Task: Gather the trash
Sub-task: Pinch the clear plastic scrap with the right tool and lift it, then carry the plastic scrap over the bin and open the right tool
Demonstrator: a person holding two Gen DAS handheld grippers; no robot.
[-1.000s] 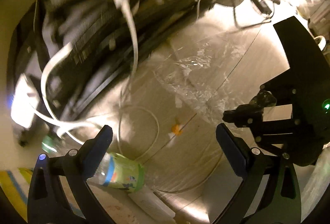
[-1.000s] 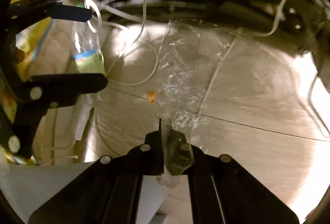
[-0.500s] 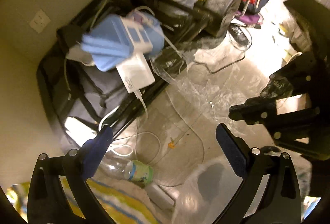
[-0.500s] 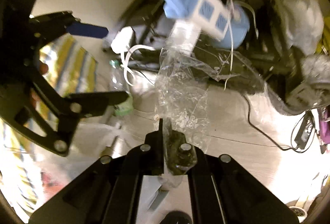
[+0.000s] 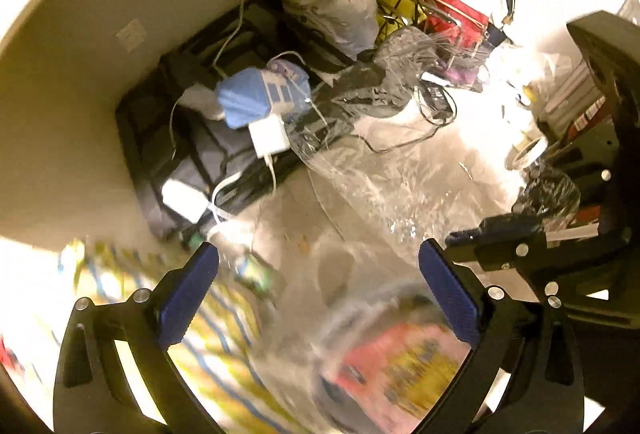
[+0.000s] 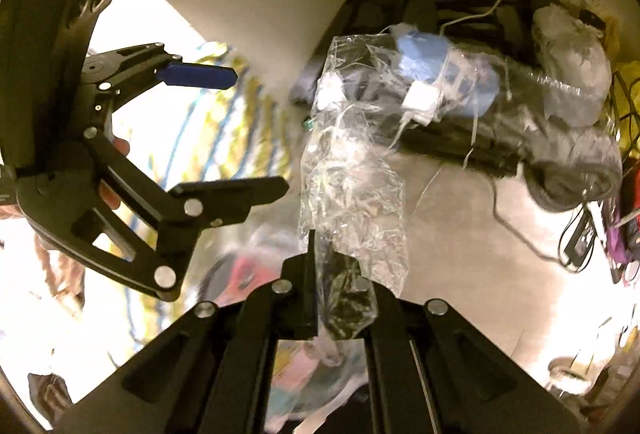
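Now — right tongs (image 6: 340, 298) clamp clear plastic wrap (image 6: 352, 194), streaming lengthwise away | left tongs (image 5: 320, 298) wide, empty

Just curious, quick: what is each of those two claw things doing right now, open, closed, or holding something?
Left gripper: open, holding nothing.
Right gripper: closed, pinching a clear plastic bag.

Open floor (image 6: 472, 254) is lying clear at centre, while a black case (image 5: 180, 154), cables (image 5: 404, 142) and bags (image 5: 332, 10) are crowding the wall.
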